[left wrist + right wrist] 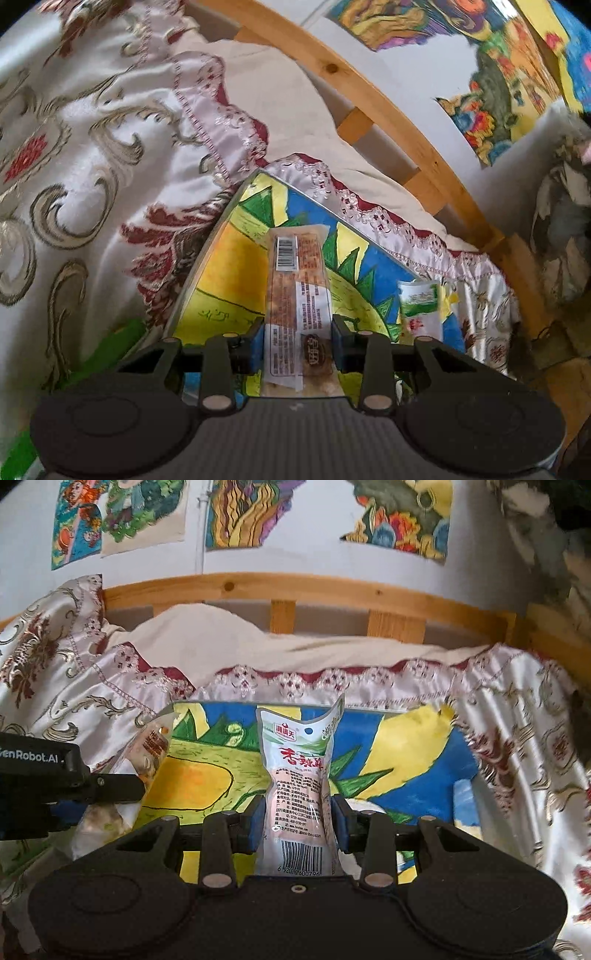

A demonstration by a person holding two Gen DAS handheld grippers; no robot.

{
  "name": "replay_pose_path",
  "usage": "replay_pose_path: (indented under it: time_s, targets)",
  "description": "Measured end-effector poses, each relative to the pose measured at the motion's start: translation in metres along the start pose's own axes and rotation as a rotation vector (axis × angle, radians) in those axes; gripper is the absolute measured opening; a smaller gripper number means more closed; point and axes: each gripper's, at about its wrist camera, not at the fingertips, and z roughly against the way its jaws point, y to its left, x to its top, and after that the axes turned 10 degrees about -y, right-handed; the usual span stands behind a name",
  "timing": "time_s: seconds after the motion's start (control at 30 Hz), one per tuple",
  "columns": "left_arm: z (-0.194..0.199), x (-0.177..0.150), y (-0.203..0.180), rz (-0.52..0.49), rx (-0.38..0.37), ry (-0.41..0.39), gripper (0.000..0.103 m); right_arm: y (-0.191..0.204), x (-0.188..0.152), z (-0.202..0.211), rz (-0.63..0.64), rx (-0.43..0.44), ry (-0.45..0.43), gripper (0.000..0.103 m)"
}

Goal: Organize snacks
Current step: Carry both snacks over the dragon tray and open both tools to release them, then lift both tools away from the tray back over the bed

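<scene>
A satin bedspread [517, 716], cream with gold scrolls and dark red flower motifs, lay rumpled over the bed, its lace-trimmed border [295, 677] edged in maroon. Behind it a plain beige sheet [207, 627] rose in a soft mound against a wooden bed rail [280, 587] with short upright slats. On the white wall above hung several hand-coloured drawings [243, 513], bright with yellow, orange, blue and green. A painted board [195, 779] under a clear cover, showing a yellow sun, green spikes and blue sky, rested flat on the bedspread. In the left wrist view the same bedspread [92, 147] filled the left side, and the rail [369, 92] ran diagonally.
</scene>
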Motion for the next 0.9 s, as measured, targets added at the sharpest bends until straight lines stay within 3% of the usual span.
replay_pose_path:
  time_s: [0.1,0.3,0.43,0.5,0.63,0.7,0.8,0.87,0.9]
  targets:
    - [-0.003,-0.004,-0.006,-0.054,0.033,-0.005,0.039,0.001,-0.006,-0.006,-0.009,-0.001,0.026,0.040]
    - [-0.013,-0.007,-0.002,-0.038,0.063,0.031,0.039,0.003,-0.009,-0.010,0.001,-0.006,0.047,0.043]
    - [-0.015,-0.011,-0.006,-0.081,0.077,0.030,0.041,0.001,-0.012,-0.009,0.001,-0.008,0.048,0.048]
    - [-0.014,-0.012,-0.009,-0.099,0.080,0.025,0.047,-0.003,-0.011,-0.010,-0.015,-0.013,0.055,0.059]
    - [-0.008,-0.011,-0.012,-0.094,0.064,0.023,0.064,-0.008,-0.011,-0.005,-0.045,-0.005,0.054,0.063]
    - [-0.003,-0.010,-0.015,-0.100,0.077,0.006,0.072,-0.010,-0.010,0.000,-0.051,-0.006,0.048,0.070]
    - [0.008,-0.008,-0.019,-0.123,0.091,-0.021,0.077,-0.017,-0.006,0.012,-0.076,-0.008,0.016,0.076]
    - [0.016,-0.005,-0.022,-0.123,0.101,-0.033,0.089,-0.022,-0.002,0.024,-0.099,-0.001,-0.015,0.081]
    - [0.021,-0.005,-0.024,-0.124,0.110,-0.045,0.090,-0.024,0.001,0.031,-0.108,-0.001,-0.034,0.084]
